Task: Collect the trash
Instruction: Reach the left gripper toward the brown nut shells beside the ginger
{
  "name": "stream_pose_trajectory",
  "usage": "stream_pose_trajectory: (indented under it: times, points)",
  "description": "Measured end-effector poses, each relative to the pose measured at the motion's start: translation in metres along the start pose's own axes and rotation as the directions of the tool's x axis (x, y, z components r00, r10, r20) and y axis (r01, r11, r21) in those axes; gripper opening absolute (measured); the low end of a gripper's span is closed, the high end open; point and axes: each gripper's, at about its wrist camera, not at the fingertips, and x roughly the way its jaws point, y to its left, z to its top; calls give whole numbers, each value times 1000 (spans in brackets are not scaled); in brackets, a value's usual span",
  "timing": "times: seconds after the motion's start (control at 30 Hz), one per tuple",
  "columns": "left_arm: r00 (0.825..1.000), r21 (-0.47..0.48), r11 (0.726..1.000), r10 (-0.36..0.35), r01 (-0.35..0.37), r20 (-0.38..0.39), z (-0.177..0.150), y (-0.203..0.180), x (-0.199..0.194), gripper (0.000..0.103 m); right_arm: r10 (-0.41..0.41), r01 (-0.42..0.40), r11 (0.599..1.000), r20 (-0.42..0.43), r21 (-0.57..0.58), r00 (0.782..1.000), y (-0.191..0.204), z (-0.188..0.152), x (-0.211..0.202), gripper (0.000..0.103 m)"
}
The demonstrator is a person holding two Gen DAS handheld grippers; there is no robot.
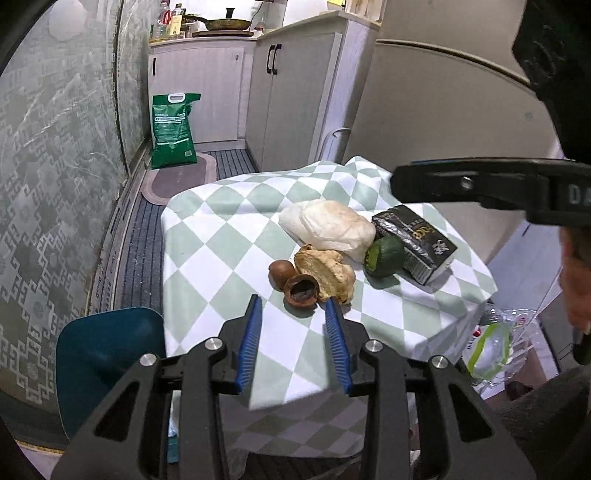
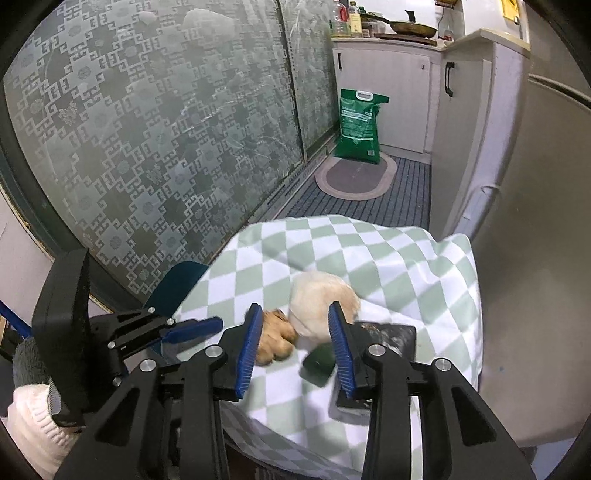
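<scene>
where it lies, black carton [image 1: 415, 242] looks shut.

Your left wrist view is sharp and evenly lit: soft indoor light, with short, faint shadows under the brown shells [image 1: 301, 290] just ahead of the fingers [image 1: 252, 334]. The brightest patch sits far beyond the fingertips, over the stove top [image 1: 221, 26], nearly washed out. Your right wrist view is smeared by motion: the green peel [image 2: 319, 363] between its fingers blurs. Both views bend strongly at the edges, with dark corners.
</scene>
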Motion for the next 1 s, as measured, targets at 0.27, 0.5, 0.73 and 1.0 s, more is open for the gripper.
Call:
stream_pose_trajectory:
  times: [0.27,0.5,0.73,1.0]
  points:
    - [1000,7,1000,24,-24,2,6,-6,12,33,96,-94,995,-52,30,994,-8,-17,4,34]
    - [999,-1,999,42,-42,0,8,-7,14,23,124,-120,992,-125,37,984,-6,-33,15,34]
    - [999,-13,999,39,-39,16,10,-9,9,23,69,-62,997,-160,44,985,-15,-42,22,34]
    - [999,-41,999,-11,13,46,14,-9,-8,23,22,-16,999,-155,40,988,-21,-42,31,34]
